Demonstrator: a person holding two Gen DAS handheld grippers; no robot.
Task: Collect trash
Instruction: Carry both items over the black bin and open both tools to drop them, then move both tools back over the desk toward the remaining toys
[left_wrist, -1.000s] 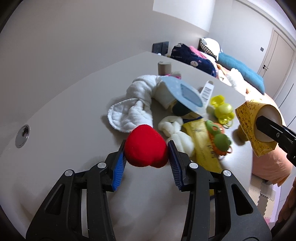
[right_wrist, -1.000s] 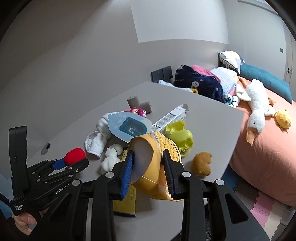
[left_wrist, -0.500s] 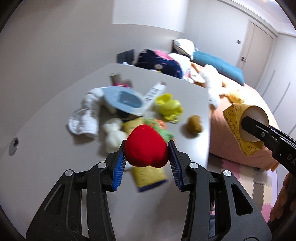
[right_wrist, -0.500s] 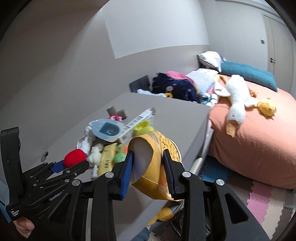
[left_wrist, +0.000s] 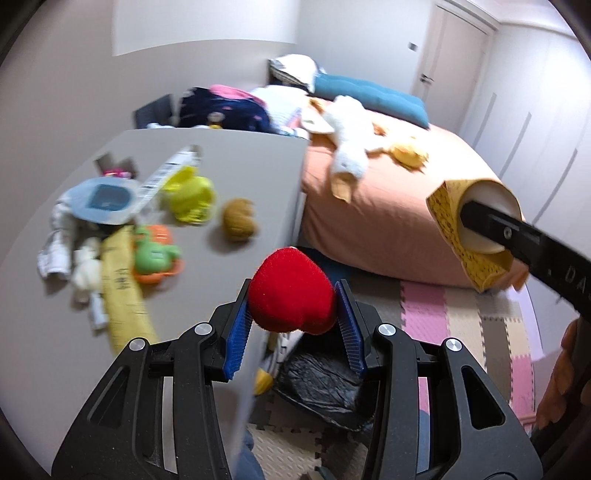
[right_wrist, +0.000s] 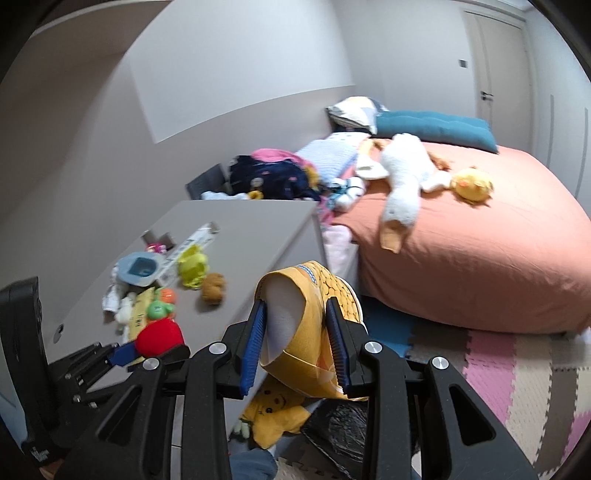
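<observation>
Red plush (left_wrist: 291, 291) pinched, left tongs (left_wrist: 292, 325) tilted down; yellow cup (right_wrist: 306, 328) in right tongs (right_wrist: 295, 347)

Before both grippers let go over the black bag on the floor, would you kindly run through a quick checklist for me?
1. Left gripper grips the red plush ball: ok.
2. Right gripper grips the yellow paper cup: ok.
3. Black trash bag lies below the ball, past the table edge: ok.
4. Bag mouth open wide enough: cannot tell, mostly hidden by the grippers.
5. Cup directly over the bag: cannot tell; a yellow plush toy lies beside the bag.
6. The two grippers apart, not touching: ok.
</observation>
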